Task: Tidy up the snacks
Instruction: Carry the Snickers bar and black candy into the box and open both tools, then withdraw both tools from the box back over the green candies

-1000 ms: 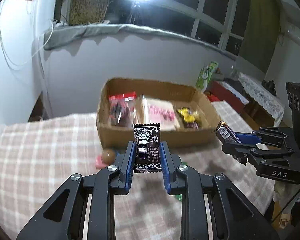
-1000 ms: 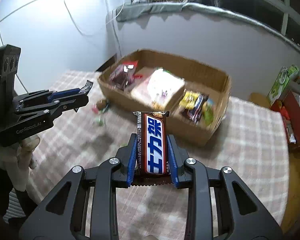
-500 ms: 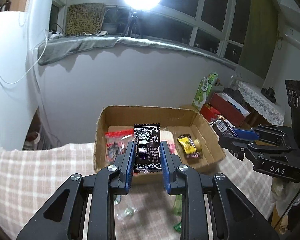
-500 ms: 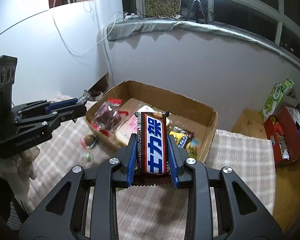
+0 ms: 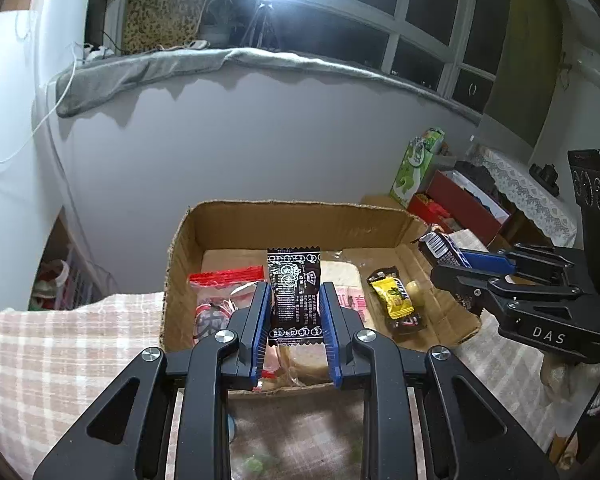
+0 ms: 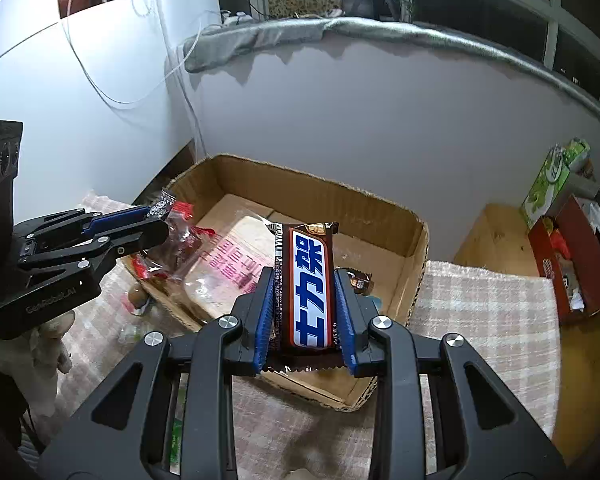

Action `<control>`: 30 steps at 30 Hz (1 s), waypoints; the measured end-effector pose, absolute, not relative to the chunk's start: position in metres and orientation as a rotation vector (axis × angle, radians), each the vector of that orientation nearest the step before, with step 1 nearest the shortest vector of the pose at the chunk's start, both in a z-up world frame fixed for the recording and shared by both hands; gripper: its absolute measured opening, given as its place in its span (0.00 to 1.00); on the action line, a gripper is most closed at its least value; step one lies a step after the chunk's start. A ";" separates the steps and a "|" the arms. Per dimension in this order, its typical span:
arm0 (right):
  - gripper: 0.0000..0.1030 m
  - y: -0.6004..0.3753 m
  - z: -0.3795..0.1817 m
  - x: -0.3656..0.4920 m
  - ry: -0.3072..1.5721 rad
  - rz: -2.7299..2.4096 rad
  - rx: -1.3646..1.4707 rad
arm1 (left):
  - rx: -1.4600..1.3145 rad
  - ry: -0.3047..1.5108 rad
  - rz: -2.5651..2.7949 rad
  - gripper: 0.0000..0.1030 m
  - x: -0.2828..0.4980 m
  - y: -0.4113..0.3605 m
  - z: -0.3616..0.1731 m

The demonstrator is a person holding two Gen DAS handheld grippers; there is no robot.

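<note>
Snacks partly fill the cardboard box (image 5: 228, 220) on the counter (image 6: 480, 312). Left gripper (image 5: 294, 308) clamps a black sachet (image 5: 294, 284), right gripper (image 6: 304, 308) a chocolate bar (image 6: 310, 284), both above the box. Loose sweets (image 6: 138, 294) remain outside, near left.

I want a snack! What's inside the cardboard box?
Inside the cardboard box: a red-topped clear bag, a big clear pack with pink writing and a yellow candy bar. The held packets hide part of the floor.

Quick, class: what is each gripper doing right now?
Left gripper: closed on the black snack packet.
Right gripper: closed on the brown chocolate bar.
</note>
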State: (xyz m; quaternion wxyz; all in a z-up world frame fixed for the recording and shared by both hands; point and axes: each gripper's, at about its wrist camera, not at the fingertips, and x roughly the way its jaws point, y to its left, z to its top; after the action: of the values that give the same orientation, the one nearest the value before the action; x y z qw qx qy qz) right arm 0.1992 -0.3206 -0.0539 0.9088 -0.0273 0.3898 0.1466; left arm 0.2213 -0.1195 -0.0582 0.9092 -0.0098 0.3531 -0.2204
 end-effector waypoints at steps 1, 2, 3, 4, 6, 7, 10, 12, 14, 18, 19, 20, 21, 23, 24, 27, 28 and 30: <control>0.29 -0.321 -0.057 0.201 0.812 0.302 -0.055 | -0.022 0.734 -0.454 0.22 0.222 -0.120 -0.060; 0.29 -0.321 -0.058 0.203 0.815 0.302 -0.055 | -0.025 0.736 -0.453 0.22 0.223 -0.120 -0.061; 0.29 -0.322 -0.060 0.204 0.819 0.300 -0.052 | -0.028 0.738 -0.453 0.22 0.223 -0.120 -0.061; 0.29 -0.322 -0.061 0.204 0.817 0.298 -0.050 | -0.031 0.741 -0.453 0.22 0.224 -0.121 -0.061; 0.38 -0.323 -0.061 0.206 0.815 0.297 -0.048 | -0.039 0.746 -0.440 0.44 0.225 -0.120 -0.061; 0.57 -0.323 -0.060 0.205 0.809 0.290 -0.050 | -0.046 0.744 -0.429 0.50 0.226 -0.119 -0.060; 0.71 -0.324 -0.053 0.199 0.762 0.271 -0.057 | -0.061 0.735 -0.423 0.51 0.225 -0.115 -0.057; 0.71 -0.324 -0.049 0.197 0.755 0.273 -0.058 | -0.064 0.734 -0.421 0.51 0.225 -0.113 -0.055; 0.71 -0.324 -0.047 0.196 0.749 0.270 -0.059 | -0.071 0.729 -0.417 0.51 0.224 -0.110 -0.054; 0.71 -0.323 -0.044 0.191 0.748 0.276 -0.061 | -0.080 0.724 -0.417 0.51 0.220 -0.105 -0.050; 0.71 -0.323 -0.043 0.189 0.746 0.274 -0.061 | -0.081 0.722 -0.417 0.51 0.218 -0.104 -0.049; 0.71 -0.323 -0.042 0.187 0.745 0.273 -0.060 | -0.083 0.720 -0.415 0.51 0.217 -0.102 -0.048; 0.71 -0.322 -0.041 0.184 0.743 0.275 -0.059 | -0.086 0.717 -0.413 0.51 0.215 -0.100 -0.046; 0.71 -0.322 -0.038 0.180 0.740 0.280 -0.056 | -0.095 0.713 -0.413 0.51 0.211 -0.095 -0.043; 0.71 -0.321 -0.037 0.177 0.739 0.283 -0.055 | -0.097 0.710 -0.410 0.51 0.208 -0.092 -0.042; 0.71 -0.318 -0.033 0.167 0.736 0.298 -0.058 | -0.100 0.702 -0.404 0.51 0.201 -0.084 -0.038; 0.71 -0.317 -0.033 0.164 0.735 0.301 -0.060 | -0.102 0.701 -0.402 0.51 0.198 -0.081 -0.038; 0.71 -0.315 -0.032 0.157 0.736 0.311 -0.066 | -0.107 0.702 -0.396 0.51 0.195 -0.075 -0.038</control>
State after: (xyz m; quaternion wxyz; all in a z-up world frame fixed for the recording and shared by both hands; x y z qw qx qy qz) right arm 0.1572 -0.3146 -0.0325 0.9208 -0.0319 0.3582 0.1512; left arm 0.1945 -0.0748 -0.0378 0.9184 -0.0520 0.3415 -0.1927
